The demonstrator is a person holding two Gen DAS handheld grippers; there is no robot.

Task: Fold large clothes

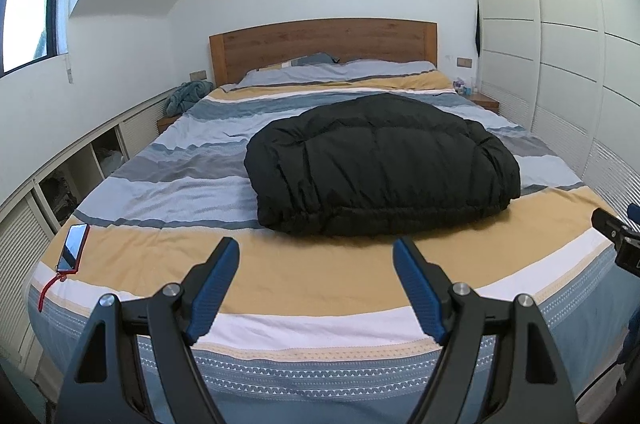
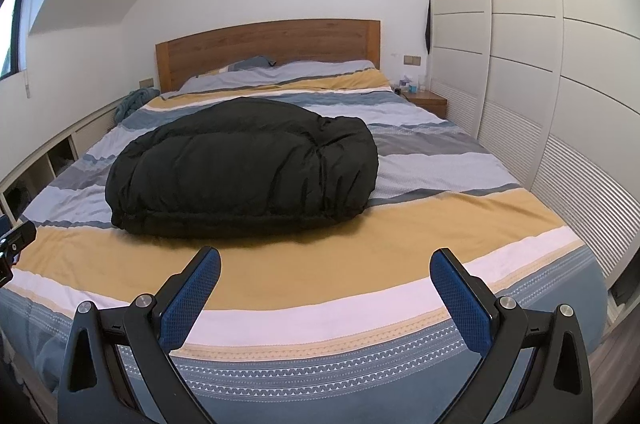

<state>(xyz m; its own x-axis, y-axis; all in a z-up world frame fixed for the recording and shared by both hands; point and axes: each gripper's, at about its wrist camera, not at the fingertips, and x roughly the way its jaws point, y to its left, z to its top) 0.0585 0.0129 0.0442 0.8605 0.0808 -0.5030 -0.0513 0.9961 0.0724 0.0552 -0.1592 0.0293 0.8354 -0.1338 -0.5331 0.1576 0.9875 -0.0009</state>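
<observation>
**Black puffer jacket lies as a compact bundle on the bed, both claws spread and empty at the foot.**

Left wrist view: the left claw (image 1: 316, 252) hangs over the foot of the bed (image 1: 280, 264), its blue pads apart and holding nothing. The black puffer jacket (image 1: 380, 163) sits at 12 to 1 o'clock, a rounded bundle with its gathered hem nearest. A red phone (image 1: 73, 248) lies at 9 o'clock near the bed's edge; the right claw (image 1: 618, 236) shows at 3 o'clock. Right wrist view: the right claw, jaws wide and empty, faces the jacket at 11 o'clock; the left claw (image 2: 16, 244) peeks in at 9 o'clock. The bundle could be a finished fold or a heap awaiting one. In my judgement any grip should take seams or hem, since the slick padding likely springs back.
</observation>
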